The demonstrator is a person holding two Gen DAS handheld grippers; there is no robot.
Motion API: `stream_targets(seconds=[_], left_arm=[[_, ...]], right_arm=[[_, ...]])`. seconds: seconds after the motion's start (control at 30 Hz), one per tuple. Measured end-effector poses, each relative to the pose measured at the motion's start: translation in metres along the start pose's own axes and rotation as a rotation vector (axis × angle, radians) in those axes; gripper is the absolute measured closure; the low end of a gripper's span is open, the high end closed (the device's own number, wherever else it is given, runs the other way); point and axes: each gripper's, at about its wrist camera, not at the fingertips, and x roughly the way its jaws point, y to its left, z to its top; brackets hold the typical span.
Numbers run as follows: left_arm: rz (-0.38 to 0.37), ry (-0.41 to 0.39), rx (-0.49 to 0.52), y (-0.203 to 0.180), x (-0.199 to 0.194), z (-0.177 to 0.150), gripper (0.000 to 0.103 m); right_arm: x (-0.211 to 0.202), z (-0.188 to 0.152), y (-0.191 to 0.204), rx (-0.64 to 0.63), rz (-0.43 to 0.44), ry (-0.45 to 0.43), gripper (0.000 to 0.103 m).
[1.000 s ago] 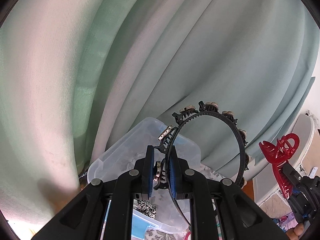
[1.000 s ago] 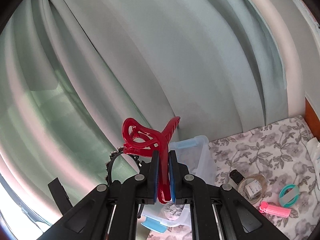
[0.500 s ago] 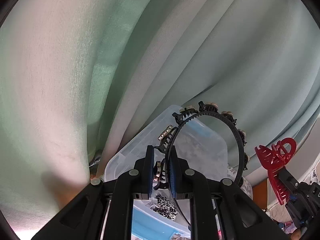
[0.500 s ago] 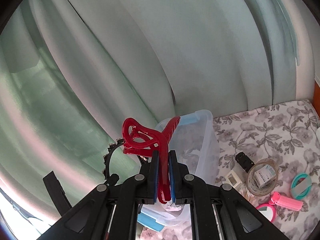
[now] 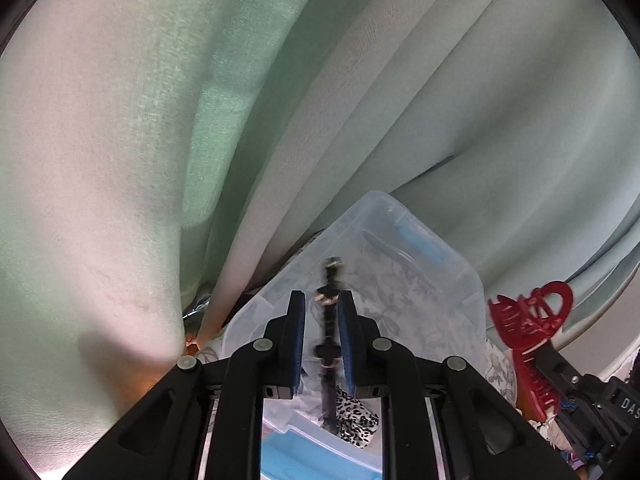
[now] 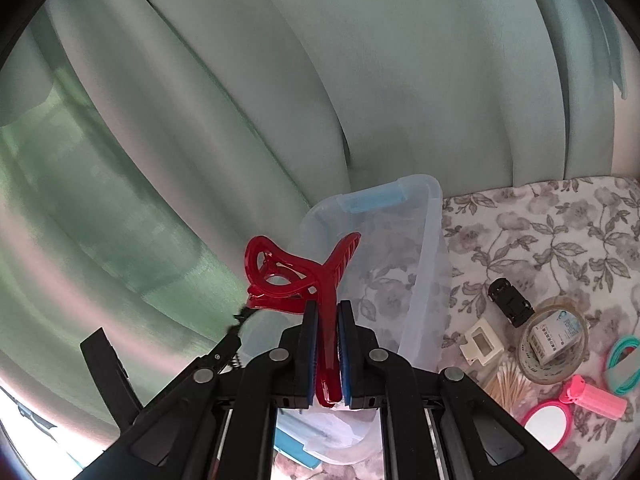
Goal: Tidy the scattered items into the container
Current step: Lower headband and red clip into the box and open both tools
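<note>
My left gripper [image 5: 322,304] stands above the clear plastic container [image 5: 452,280] with its jaws parted. The black jewelled headband [image 5: 329,340] hangs blurred between the pads, seen edge-on; I cannot tell whether a pad touches it. My right gripper [image 6: 328,312] is shut on a red claw hair clip [image 6: 296,276], held beside the container [image 6: 424,280]. The clip also shows in the left wrist view [image 5: 528,324].
Pale green curtains [image 6: 240,100] hang close behind the container. On the floral cloth [image 6: 540,232] to the right lie a tape roll [image 6: 554,344], a black toy car [image 6: 510,302], cotton swabs [image 6: 510,390], a pink mirror [image 6: 546,424], a pink roller [image 6: 596,400] and a teal ring [image 6: 624,364].
The left jaws have opened and the headband has swung edge-on, dropping between the pads. Both grippers have moved closer over the container. The right still holds the red clip.
</note>
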Motion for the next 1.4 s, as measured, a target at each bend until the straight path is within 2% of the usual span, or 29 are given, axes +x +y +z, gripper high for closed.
stream_targets(seconds=[0.23,0.3,0.4,0.5,0.87,0.93,1.03,1.1,1.17,1.27,1.4], left_arm=[[-0.002,0.009,0.004,-0.016,0.015,0.010,0.087],[-0.001,0.013,0.001,0.006,-0.004,0.030,0.087],[0.001,0.018,0.004,0.008,-0.004,0.037,0.085],[-0.002,0.019,0.016,0.005,-0.011,0.035,0.080],[-0.023,0.004,0.098,-0.022,-0.061,0.028,0.077],[-0.030,-0.007,0.123,-0.030,-0.074,0.026,0.068],[-0.042,-0.023,0.162,-0.045,-0.092,0.021,0.064],[-0.048,-0.032,0.191,-0.056,-0.100,0.017,0.061],[-0.055,-0.036,0.225,-0.067,-0.108,0.012,0.056],[-0.065,-0.040,0.274,-0.084,-0.118,0.004,0.055],[-0.079,-0.052,0.332,-0.105,-0.129,-0.006,0.046]], right_arm=[[0.014,-0.004,0.000,-0.019,-0.009,0.043,0.087],[0.014,-0.004,-0.002,-0.018,-0.008,0.043,0.086],[0.007,-0.005,-0.003,-0.014,-0.005,0.035,0.086],[0.001,-0.005,-0.004,-0.009,-0.002,0.027,0.086],[-0.026,-0.006,-0.009,0.004,0.010,-0.009,0.086],[-0.037,-0.006,-0.010,0.004,0.015,-0.027,0.086],[-0.054,-0.007,-0.012,0.009,0.022,-0.053,0.084],[-0.067,-0.008,-0.014,0.015,0.028,-0.071,0.076],[-0.080,-0.010,-0.016,0.021,0.035,-0.090,0.072],[-0.100,-0.013,-0.021,0.031,0.047,-0.123,0.070],[-0.128,-0.015,-0.030,0.044,0.065,-0.177,0.066]])
